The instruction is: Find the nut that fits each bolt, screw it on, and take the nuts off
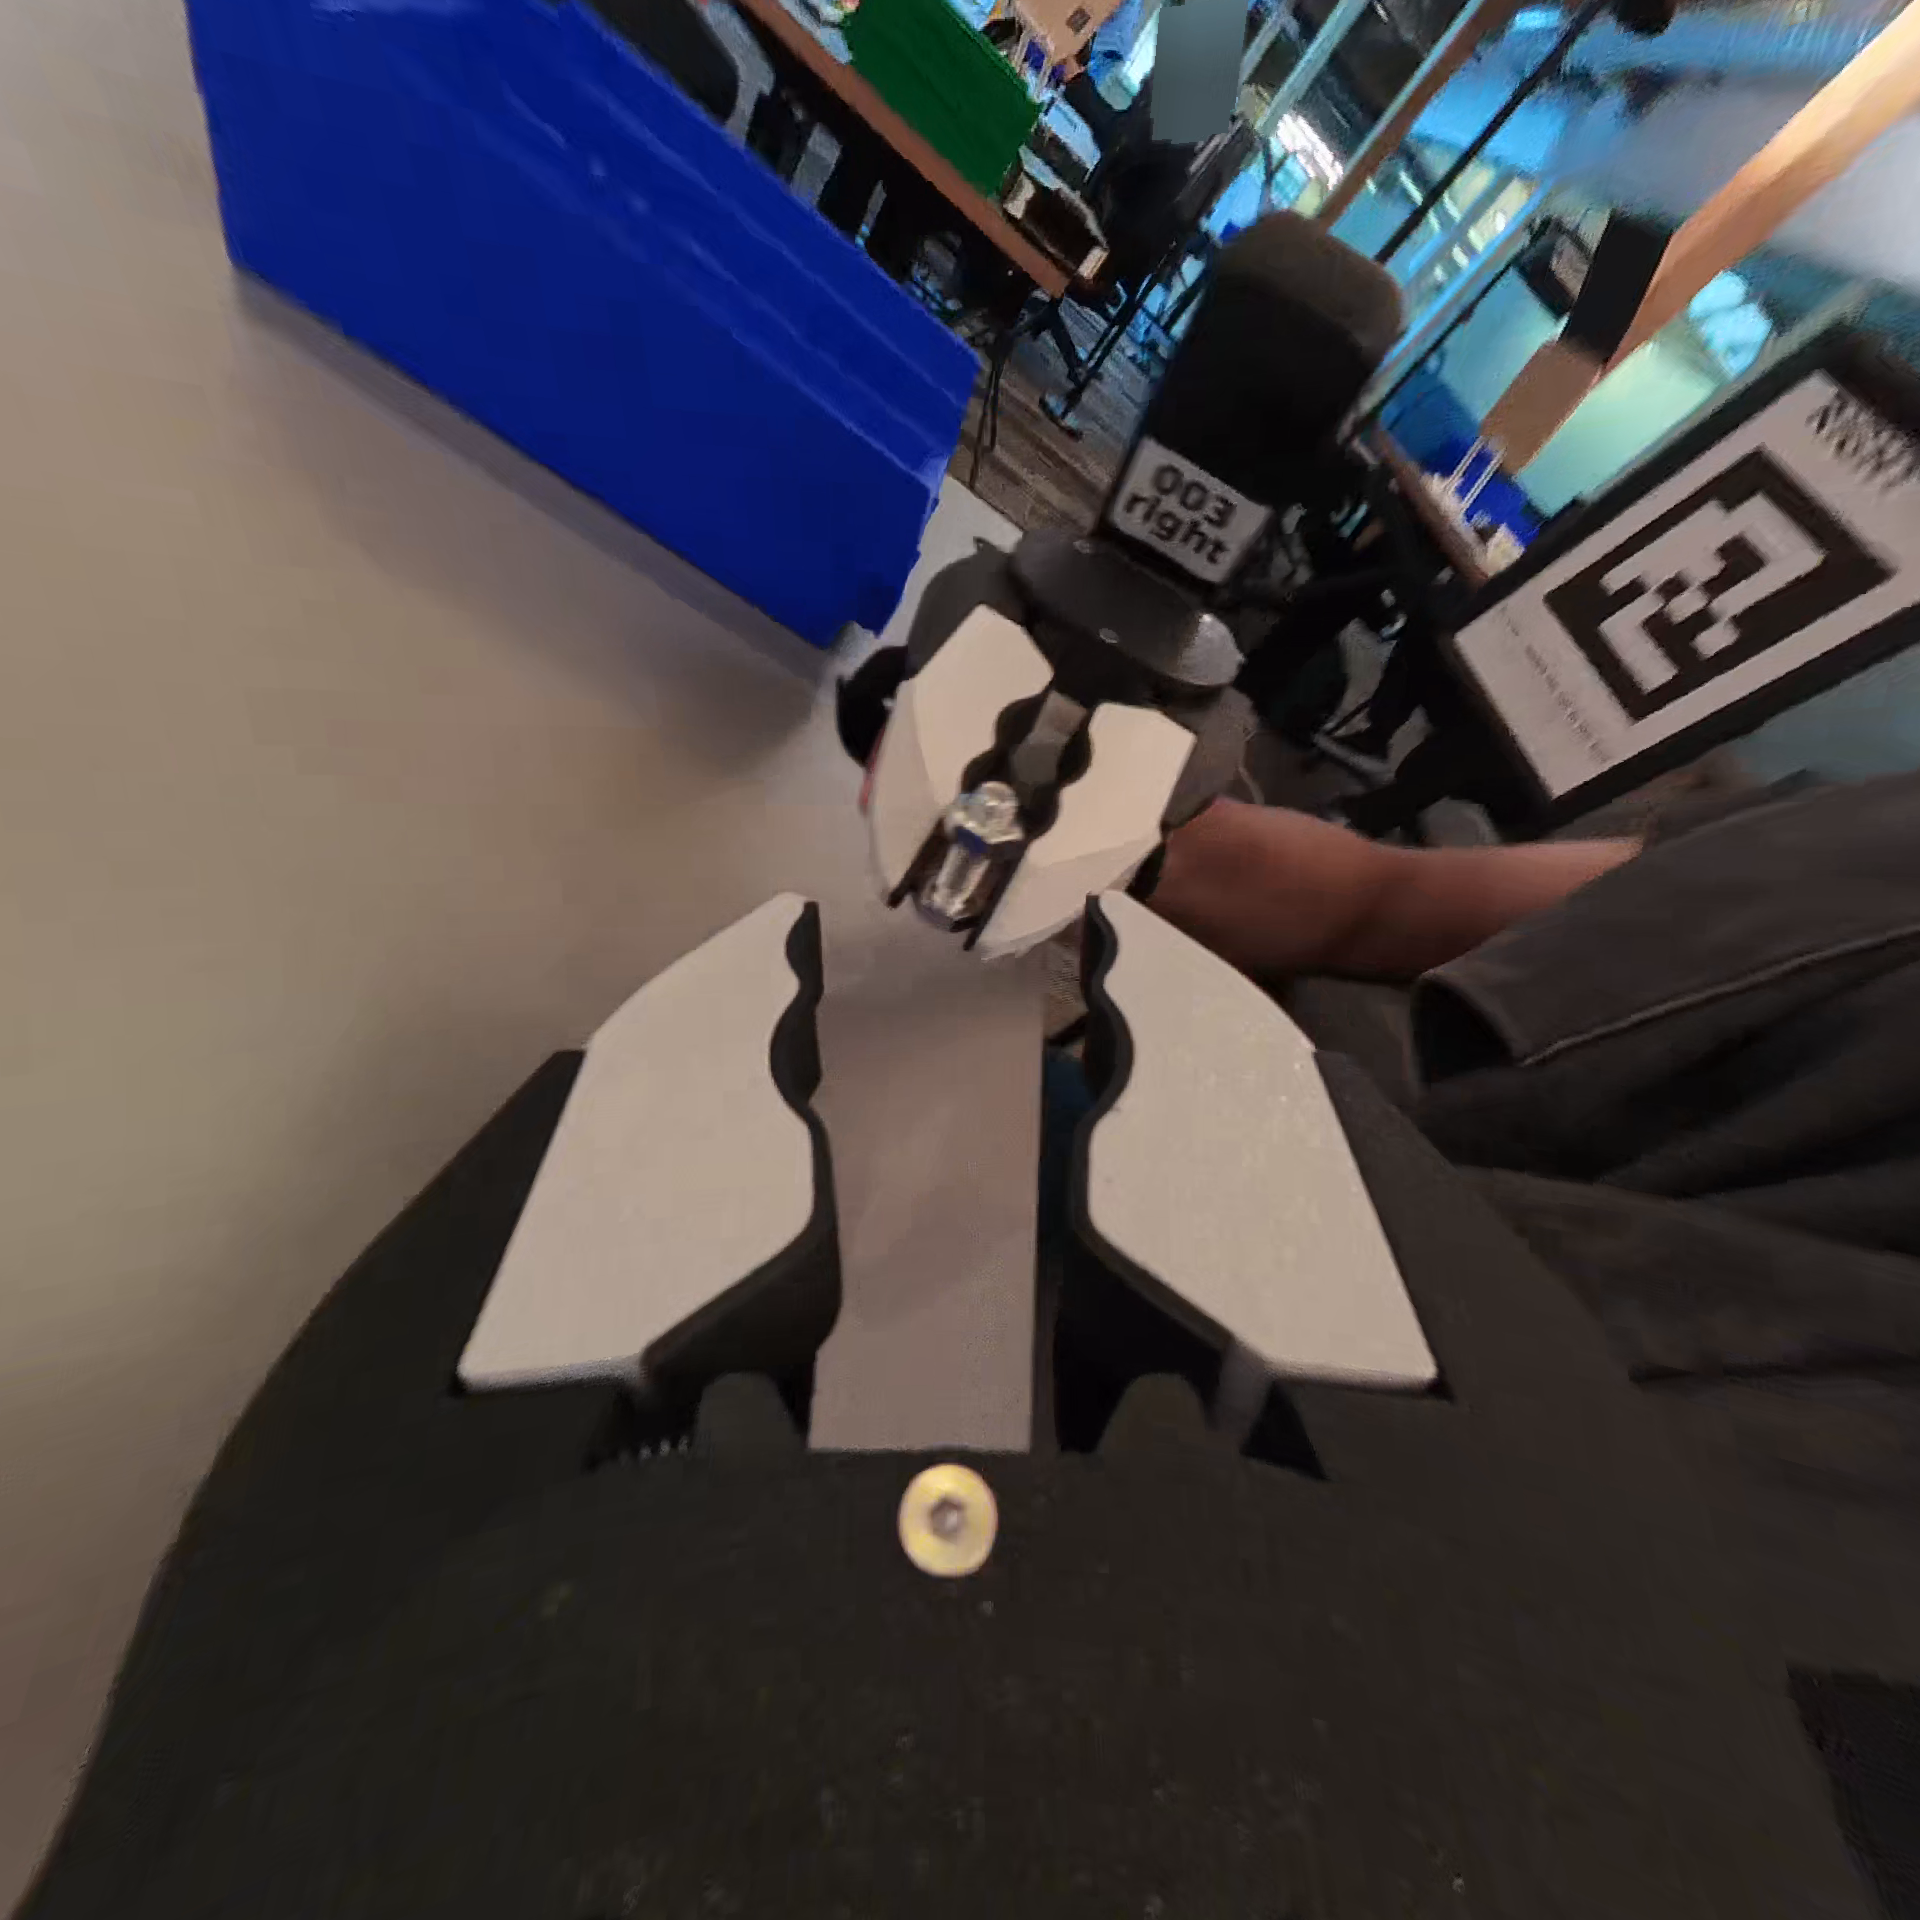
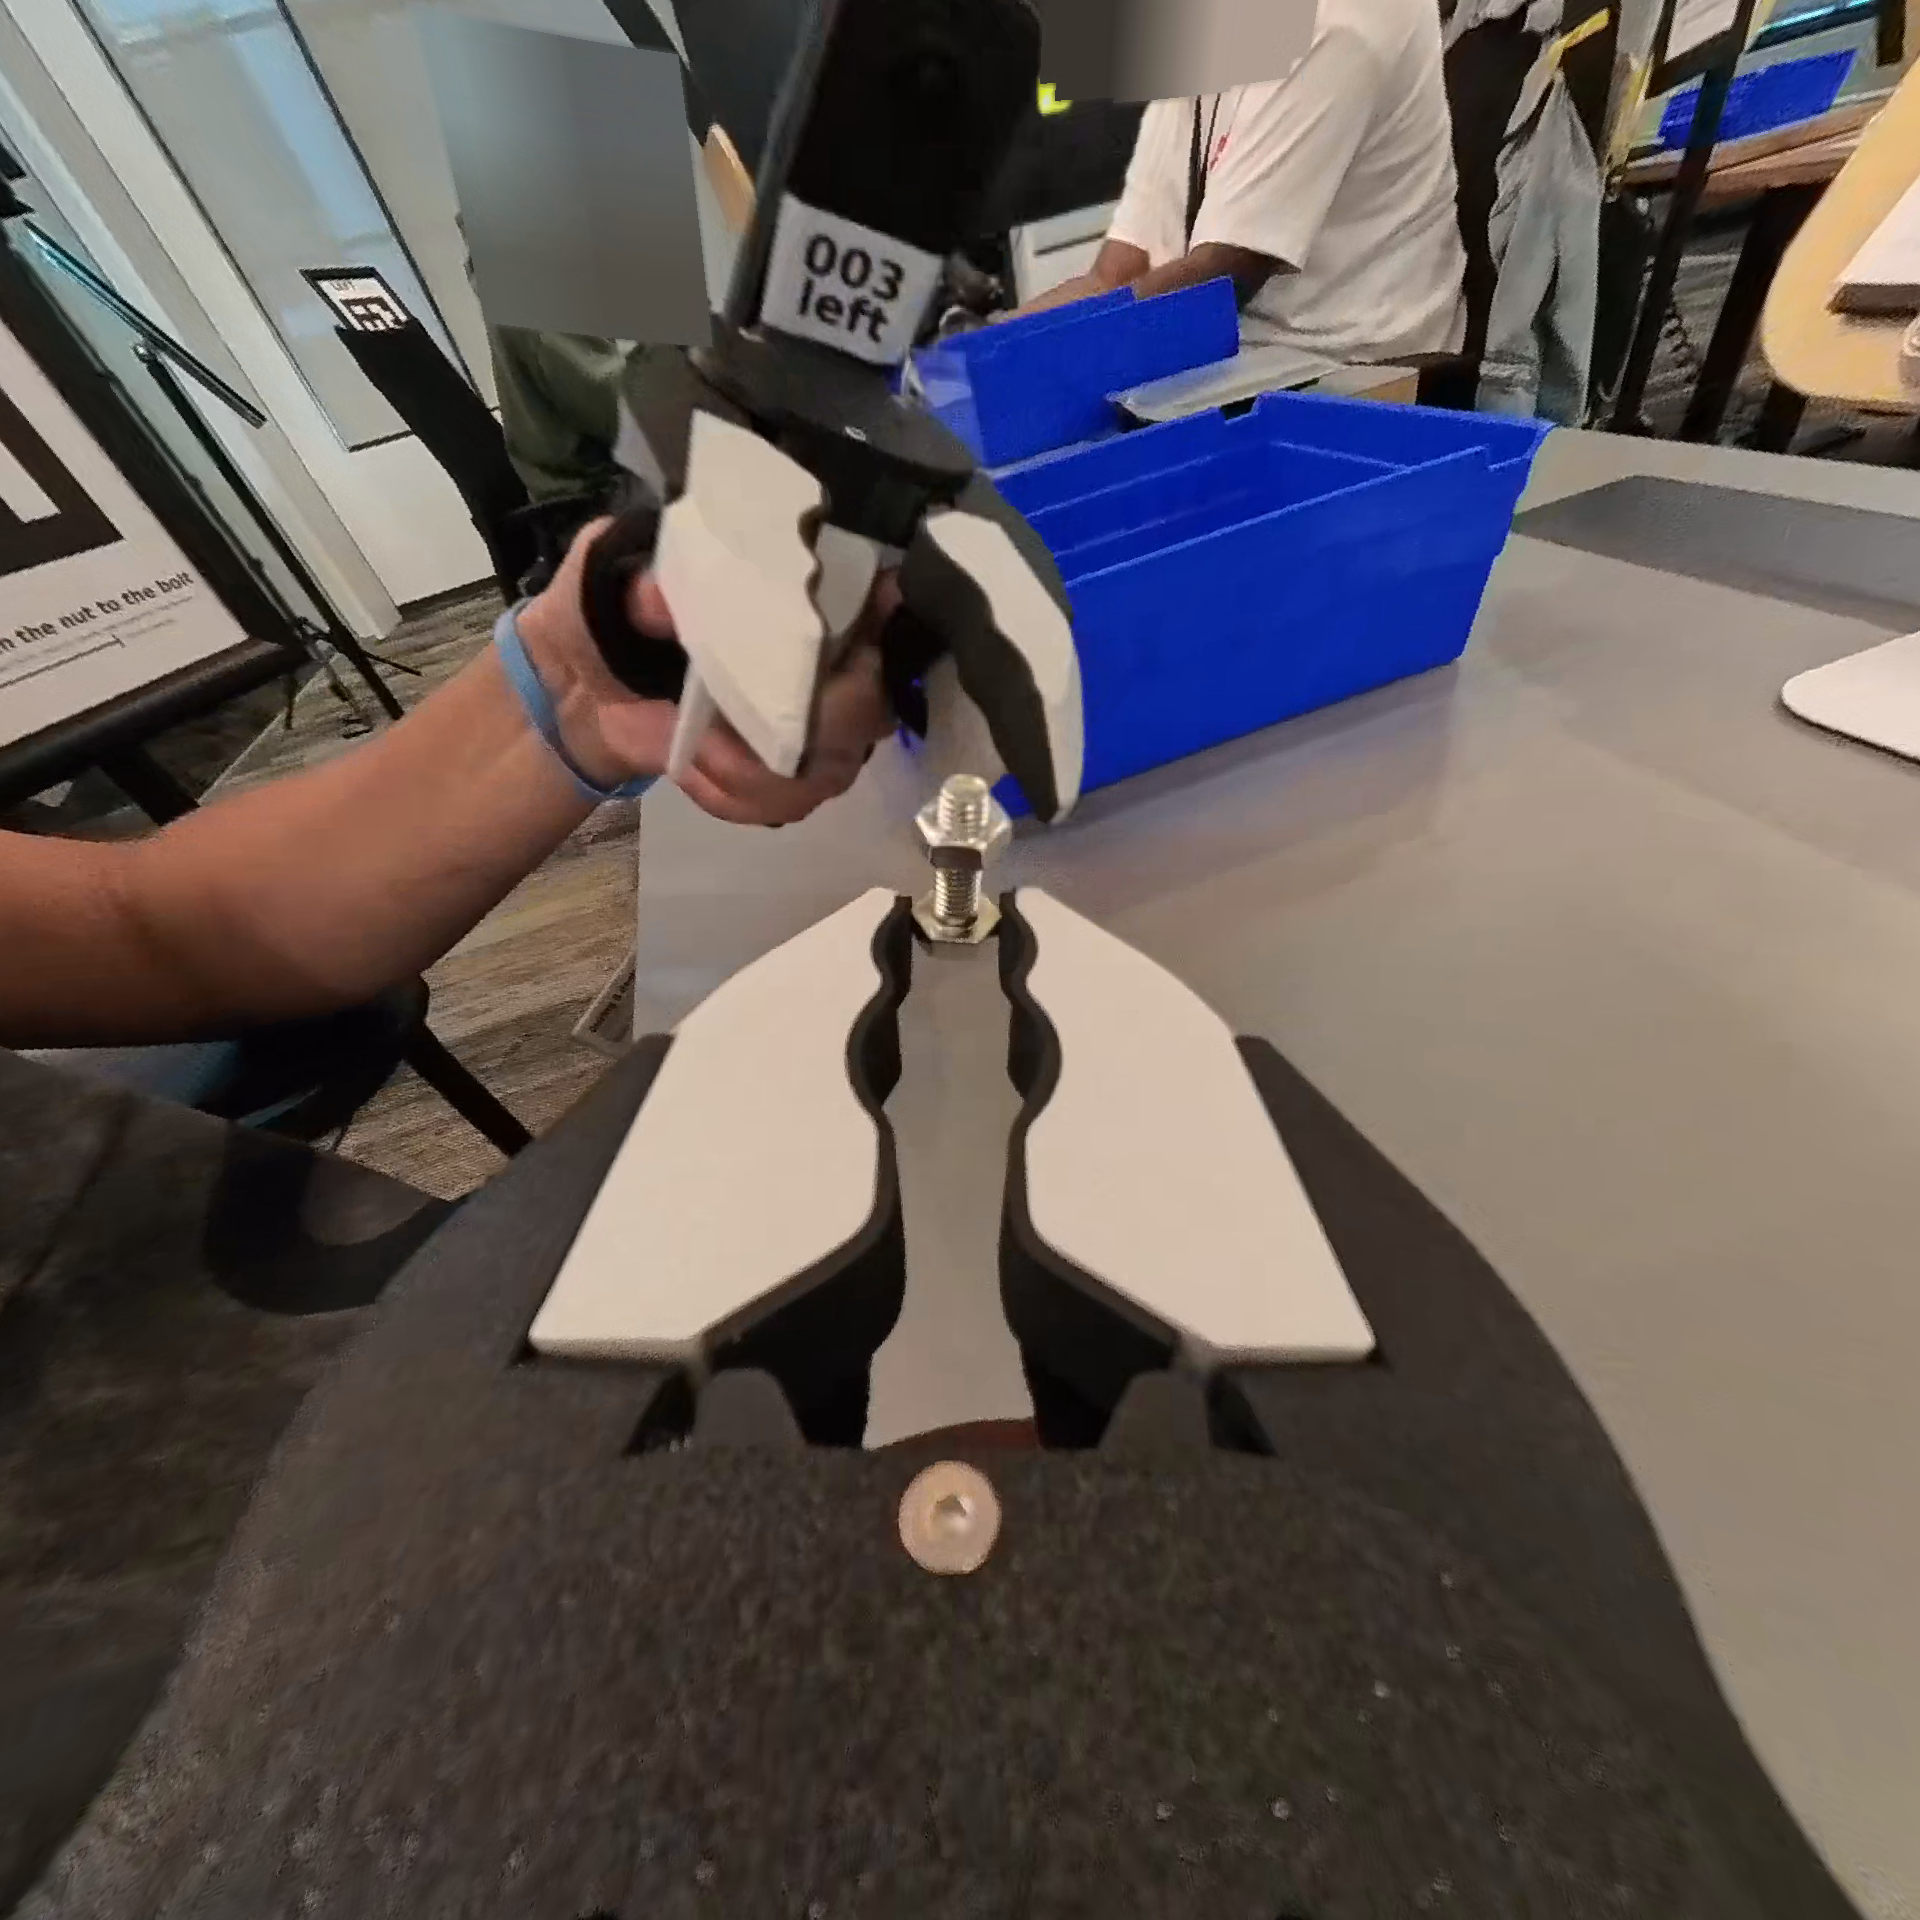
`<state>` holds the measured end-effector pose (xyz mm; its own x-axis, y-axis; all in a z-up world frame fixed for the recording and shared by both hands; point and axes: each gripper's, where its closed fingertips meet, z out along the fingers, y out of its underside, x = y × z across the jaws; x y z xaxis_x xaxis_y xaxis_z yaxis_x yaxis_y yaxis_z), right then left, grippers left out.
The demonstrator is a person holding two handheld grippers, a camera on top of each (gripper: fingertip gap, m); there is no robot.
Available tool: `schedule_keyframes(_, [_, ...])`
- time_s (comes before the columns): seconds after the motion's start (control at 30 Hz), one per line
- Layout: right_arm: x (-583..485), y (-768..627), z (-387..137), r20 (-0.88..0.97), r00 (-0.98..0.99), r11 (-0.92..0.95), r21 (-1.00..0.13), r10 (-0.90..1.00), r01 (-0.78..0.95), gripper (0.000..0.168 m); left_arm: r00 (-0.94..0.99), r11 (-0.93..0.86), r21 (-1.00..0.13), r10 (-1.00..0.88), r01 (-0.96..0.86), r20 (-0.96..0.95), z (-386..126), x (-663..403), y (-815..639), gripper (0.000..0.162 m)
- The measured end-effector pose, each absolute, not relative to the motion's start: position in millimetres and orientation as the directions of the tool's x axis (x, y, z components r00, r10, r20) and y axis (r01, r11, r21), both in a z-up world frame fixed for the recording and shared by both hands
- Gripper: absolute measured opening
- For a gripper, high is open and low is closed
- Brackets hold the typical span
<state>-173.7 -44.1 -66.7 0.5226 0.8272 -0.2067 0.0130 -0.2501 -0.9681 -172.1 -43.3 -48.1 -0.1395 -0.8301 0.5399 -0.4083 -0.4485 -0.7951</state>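
Hands first, left to right: your left gripper (image 2: pixel 914 748) hangs spread wide and empty, just above and beside the nut (image 2: pixel 960 831). Your right gripper (image 2: pixel 956 914) is clenched on the bolt (image 2: pixel 957 883) by its head, shank upright, above the grey desk (image 2: pixel 1455 935) near its left edge, in front of the blue bin (image 2: pixel 1299 582). Bring the left fingers down square onto the nut's flats, keep the bolt steady, and turn in short strokes so the thread does not bind.
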Motion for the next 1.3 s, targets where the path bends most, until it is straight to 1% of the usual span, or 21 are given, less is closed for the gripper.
schedule_keyframes(0.1, [-176.3,-45.8,-65.9,-0.209,0.514,-0.253,-0.967,0.832,0.015,0.016,-0.195,-0.308,-0.886,-0.9,-0.348,0.389,-33.4,-172.0,-54.2,0.048])
schedule_keyframes(0.2, [-180.3,-49.6,-60.2,-0.247,0.477,-0.268,-0.963,0.843,-0.026,0.016,-0.219,-0.252,-0.906,-0.916,-0.34,0.337,-29.9,-169.1,-63.6,0.049])
schedule_keyframes(0.3, [-184.0,-54.3,-54.5,-0.273,0.436,-0.275,-0.96,0.857,-0.06,0.016,-0.228,-0.259,-0.912,-0.913,-0.319,0.339,-28.0,-164.7,-66.5,0.051])
schedule_keyframes(0.37, [-183.4,-52.6,-54.8,-0.279,0.447,-0.282,-0.957,0.85,-0.06,0.016,-0.264,-0.266,-0.913,-0.899,-0.308,0.35,-25.0,-164.3,-72.1,0.051])
schedule_keyframes(0.47, [-178.4,-50.1,-51.0,-0.289,0.459,-0.285,-0.955,0.84,-0.081,0.016,-0.265,-0.249,-0.92,-0.905,-0.302,0.332,-23.1,-164.6,-73.4,0.055])
schedule_keyframes(0.53, [-170.9,-46.6,-47.1,-0.298,0.474,-0.285,-0.953,0.829,-0.101,0.016,-0.276,-0.251,-0.923,-0.902,-0.292,0.332,-18.5,-167.7,-73.9,0.049])
schedule_keyframes(0.57, [-166.4,-45.0,-44.3,-0.3,0.482,-0.279,-0.953,0.823,-0.115,0.016,-0.267,-0.255,-0.924,-0.905,-0.284,0.332,-16.5,-168.9,-71.6,0.049])
schedule_keyframes(0.6, [-164.5,-45.5,-43.1,-0.287,0.484,-0.268,-0.957,0.826,-0.11,0.016,-0.25,-0.255,-0.926,-0.912,-0.28,0.327,-15.9,-169.5,-68.0,0.049])
schedule_keyframes(0.67, [-169.6,-49.6,-46.1,-0.237,0.492,-0.248,-0.968,0.838,-0.044,0.016,-0.229,-0.257,-0.924,-0.918,-0.283,0.325,-17.4,-168.6,-64.6,0.05])
schedule_keyframes(0.8, [-188.5,-54.0,-49.3,-0.18,0.503,-0.226,-0.974,0.845,0.03,0.016,-0.265,-0.262,-0.916,-0.901,-0.303,0.345,-23.1,-161.2,-75.4,0.054])
schedule_keyframes(0.83, [-188.0,-52.3,-49.6,-0.172,0.514,-0.222,-0.974,0.84,0.036,0.016,-0.278,-0.259,-0.917,-0.896,-0.305,0.345,-23.2,-160.5,-79.1,0.055])
schedule_keyframes(0.87, [-185.1,-50.3,-49.7,-0.177,0.522,-0.227,-0.973,0.834,0.032,0.016,-0.273,-0.257,-0.92,-0.9,-0.297,0.34,-22.1,-160.0,-78.8,0.061])
schedule_keyframes(0.93, [-173.8,-44.3,-48.2,-0.2,0.547,-0.24,-0.971,0.813,0.002,0.016,-0.251,-0.253,-0.928,-0.913,-0.273,0.323,-17.6,-161.9,-73.4,0.063])
schedule_keyframes(0.97, [-167.3,-41.0,-47.2,-0.205,0.566,-0.24,-0.971,0.799,-0.012,0.016,-0.259,-0.26,-0.929,-0.909,-0.263,0.327,-14.4,-164.3,-72.9,0.055])
schedule_keyframes(1.0, [-163.6,-40.3,-46.8,-0.206,0.569,-0.241,-0.97,0.796,-0.014,0.016,-0.269,-0.272,-0.927,-0.901,-0.258,0.339,-11.7,-166.2,-72.9,0.052])
schedule_keyframes(1.13, [-174.2,-48.6,-43.0,-0.179,0.536,-0.219,-0.976,0.825,0.012,0.016,-0.241,-0.27,-0.926,-0.911,-0.264,0.334,-15.9,-163.0,-69.4,0.053])
schedule_keyframes(1.23, [-184.2,-50.1,-47.6,-0.146,0.541,-0.21,-0.976,0.828,0.059,0.016,-0.262,-0.268,-0.923,-0.903,-0.277,0.341,-18.8,-159.8,-75.6,0.057])
schedule_keyframes(1.3, [-178.8,-45.8,-48.4,-0.17,0.55,-0.228,-0.973,0.817,0.038,0.016,-0.26,-0.269,-0.924,-0.904,-0.27,0.339,-17.4,-159.6,-76.5,0.064])
